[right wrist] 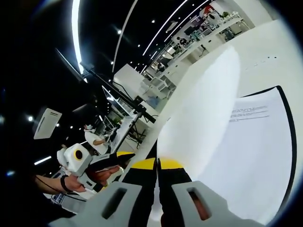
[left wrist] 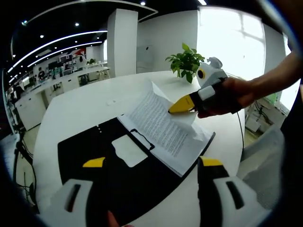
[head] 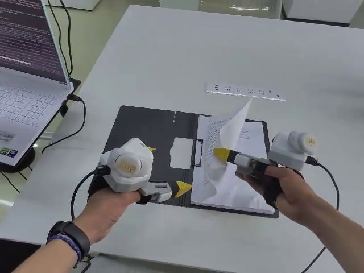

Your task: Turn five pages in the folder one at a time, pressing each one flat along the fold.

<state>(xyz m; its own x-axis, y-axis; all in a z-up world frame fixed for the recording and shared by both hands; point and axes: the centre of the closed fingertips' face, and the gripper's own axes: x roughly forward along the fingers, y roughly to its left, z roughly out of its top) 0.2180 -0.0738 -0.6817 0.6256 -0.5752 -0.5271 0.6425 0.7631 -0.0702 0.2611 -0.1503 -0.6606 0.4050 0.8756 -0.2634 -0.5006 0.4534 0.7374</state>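
Observation:
A black folder [head: 148, 128] lies open on the white table, with a stack of printed pages [head: 224, 192] clipped on its right half. My right gripper [head: 222, 153] is shut on the top page [head: 230, 128], which stands lifted and curled above the stack. In the right gripper view the yellow tips [right wrist: 157, 163] are pressed together on that white sheet [right wrist: 199, 118]. My left gripper [head: 166, 168] hovers open over the folder's left cover [left wrist: 85, 146], nothing between its fingers [left wrist: 93, 162]. From there the right gripper [left wrist: 182, 105] shows holding the page [left wrist: 156, 109].
An open laptop [head: 28, 74] sits at the far left with cables [head: 77, 128] running toward the folder. A white power strip [head: 244, 91] lies just behind the folder. A potted plant [left wrist: 185, 60] stands at the table's far side.

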